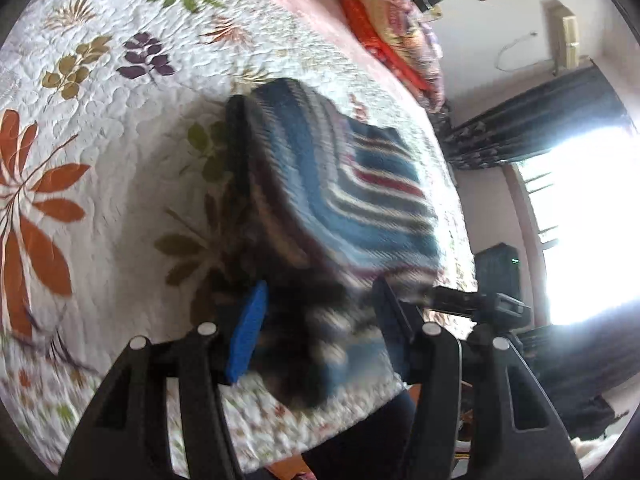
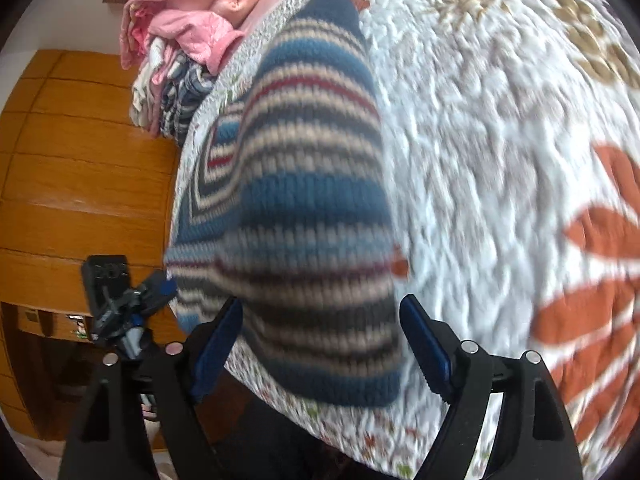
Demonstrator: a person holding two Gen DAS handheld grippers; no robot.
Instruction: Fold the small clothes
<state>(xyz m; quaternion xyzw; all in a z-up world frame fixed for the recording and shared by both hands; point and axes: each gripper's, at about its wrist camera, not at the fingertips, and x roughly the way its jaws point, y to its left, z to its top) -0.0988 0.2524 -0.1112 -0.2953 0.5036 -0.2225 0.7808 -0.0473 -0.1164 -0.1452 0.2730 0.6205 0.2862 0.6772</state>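
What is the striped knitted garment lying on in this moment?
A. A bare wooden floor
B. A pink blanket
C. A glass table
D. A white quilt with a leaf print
D: the striped knitted garment lies on the white quilt, whose orange and olive leaves show around it in both wrist views.

Count: one striped knitted garment point(image 1: 340, 184) point(image 2: 304, 208) on one floral quilt point(image 1: 112, 152) point(image 2: 492, 168). Two grippers, left point(image 1: 320, 332) and right point(image 2: 320, 344), two blue-padded fingers each. One pile of folded bedding point(image 2: 180, 44) at the quilt's far edge.
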